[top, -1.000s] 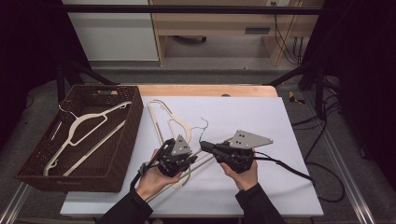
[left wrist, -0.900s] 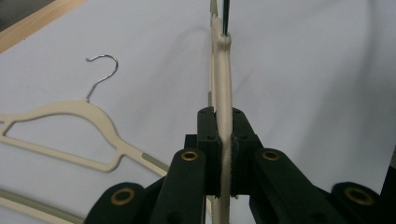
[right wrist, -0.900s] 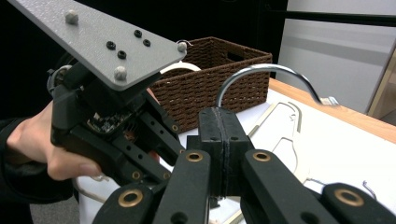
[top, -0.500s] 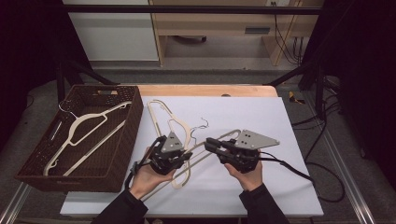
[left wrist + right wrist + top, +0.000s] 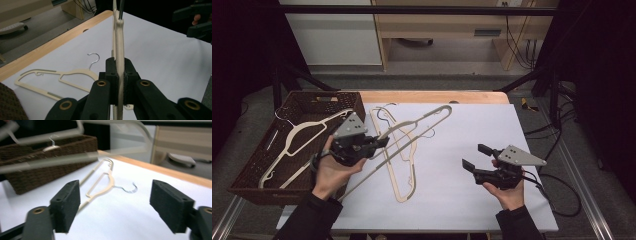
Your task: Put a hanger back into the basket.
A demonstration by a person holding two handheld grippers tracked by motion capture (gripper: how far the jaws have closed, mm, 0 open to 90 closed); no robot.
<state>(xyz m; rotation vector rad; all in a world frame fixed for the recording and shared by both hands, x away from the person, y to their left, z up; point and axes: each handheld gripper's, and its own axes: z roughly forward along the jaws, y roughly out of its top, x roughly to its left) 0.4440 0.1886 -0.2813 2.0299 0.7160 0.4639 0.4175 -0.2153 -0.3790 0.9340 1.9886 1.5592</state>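
My left gripper (image 5: 380, 142) is shut on a cream hanger (image 5: 422, 121) and holds it tilted in the air above the white table (image 5: 447, 205), just right of the basket. In the left gripper view the pads (image 5: 111, 75) clamp the held hanger's bar (image 5: 120, 50) edge-on. A second cream hanger (image 5: 401, 165) with a wire hook lies flat on the table below it. My right gripper (image 5: 474, 156) hovers at the right. Its jaws have just been opening, with nothing between the pads (image 5: 68, 203).
A brown wicker basket (image 5: 249, 172) stands at the table's left edge with another cream hanger (image 5: 299, 132) lying in it. A wooden strip (image 5: 432, 96) runs along the table's far edge. The basket (image 5: 37, 172) and flat hanger (image 5: 102, 183) lie ahead of the right gripper.
The right gripper let go of the hanger, opened and drew away to the right. The left gripper lifted the hanger and carried it left toward the basket.
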